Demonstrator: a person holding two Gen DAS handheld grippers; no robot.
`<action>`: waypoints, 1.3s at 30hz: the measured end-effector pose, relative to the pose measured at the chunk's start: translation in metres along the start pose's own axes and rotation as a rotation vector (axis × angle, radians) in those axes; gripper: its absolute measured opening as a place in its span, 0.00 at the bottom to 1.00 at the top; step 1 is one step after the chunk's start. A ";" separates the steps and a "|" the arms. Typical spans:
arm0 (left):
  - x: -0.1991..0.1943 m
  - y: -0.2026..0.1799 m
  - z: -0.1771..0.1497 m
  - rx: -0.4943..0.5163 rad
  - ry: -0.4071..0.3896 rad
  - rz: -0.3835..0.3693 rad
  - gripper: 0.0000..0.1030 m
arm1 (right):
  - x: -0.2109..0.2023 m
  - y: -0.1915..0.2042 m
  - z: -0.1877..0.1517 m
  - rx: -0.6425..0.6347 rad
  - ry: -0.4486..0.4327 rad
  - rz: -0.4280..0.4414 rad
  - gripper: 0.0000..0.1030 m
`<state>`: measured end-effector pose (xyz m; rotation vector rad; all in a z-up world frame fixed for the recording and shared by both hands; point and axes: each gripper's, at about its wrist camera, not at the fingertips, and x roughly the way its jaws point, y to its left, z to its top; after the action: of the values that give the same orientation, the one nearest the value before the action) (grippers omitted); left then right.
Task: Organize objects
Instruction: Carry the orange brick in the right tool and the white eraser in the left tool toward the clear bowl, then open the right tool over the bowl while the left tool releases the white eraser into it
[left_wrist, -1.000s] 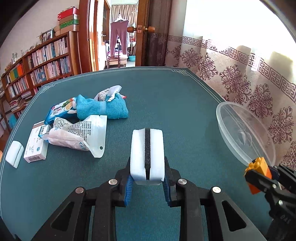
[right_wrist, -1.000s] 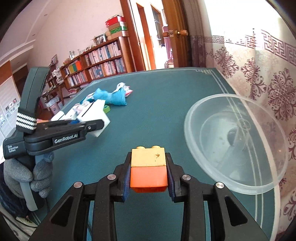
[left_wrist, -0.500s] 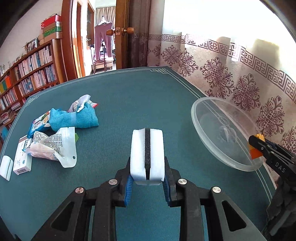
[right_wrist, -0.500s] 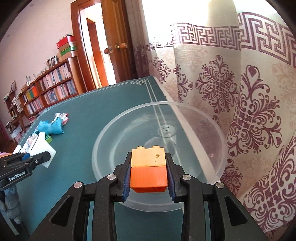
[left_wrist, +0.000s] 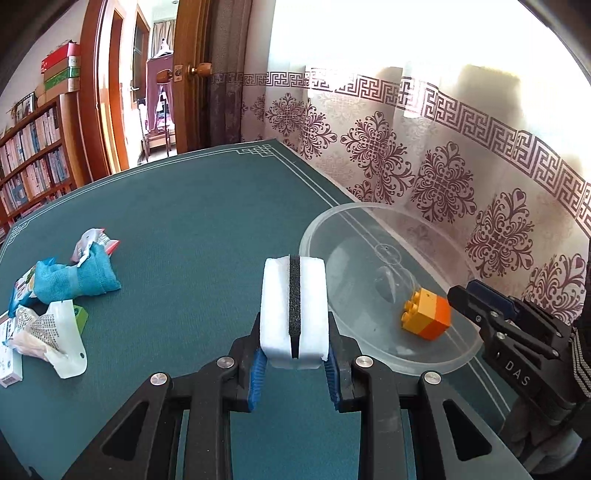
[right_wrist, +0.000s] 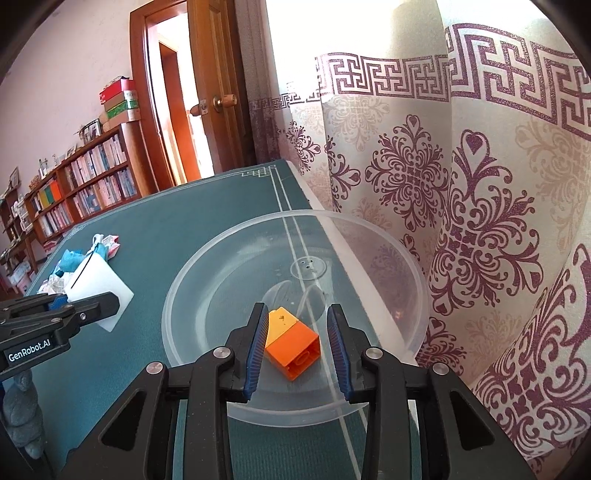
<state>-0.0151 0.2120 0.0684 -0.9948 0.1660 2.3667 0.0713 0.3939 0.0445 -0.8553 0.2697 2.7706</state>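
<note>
A clear plastic bowl (right_wrist: 177, 288) stands at the right edge of the green table, by the curtain. An orange and yellow toy brick (right_wrist: 291, 339) lies tipped on its side inside the bowl (left_wrist: 369, 208); the brick (left_wrist: 428, 314) is free of any grip. My right gripper (right_wrist: 297, 308) hovers over it with its jaws apart and nothing pressed between the pads. My left gripper (left_wrist: 293, 321) is shut on a white sponge (left_wrist: 277, 302) with a black middle stripe, just left of the bowl's rim.
A blue towel (left_wrist: 74, 277), crumpled plastic packets (left_wrist: 55, 332) and a small white box (left_wrist: 7, 365) lie in a heap at the table's left. A patterned curtain (left_wrist: 443, 166) hangs right behind the bowl. Bookshelves and an open door stand beyond the far edge.
My right gripper swung over the bowl and let go of the brick, which now lies in the bowl. My left gripper carried the sponge rightward, close to the bowl.
</note>
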 end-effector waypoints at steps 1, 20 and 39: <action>0.002 -0.004 0.002 0.008 0.000 -0.012 0.28 | 0.000 0.000 0.000 -0.002 -0.002 -0.001 0.34; 0.037 -0.020 0.024 0.013 -0.018 -0.107 0.76 | -0.006 -0.001 -0.001 0.009 -0.025 -0.038 0.34; 0.012 0.011 0.003 -0.042 -0.025 0.035 0.95 | -0.007 0.014 -0.004 -0.032 -0.028 -0.027 0.38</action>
<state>-0.0301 0.2089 0.0613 -0.9896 0.1252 2.4224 0.0753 0.3788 0.0464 -0.8211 0.2077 2.7661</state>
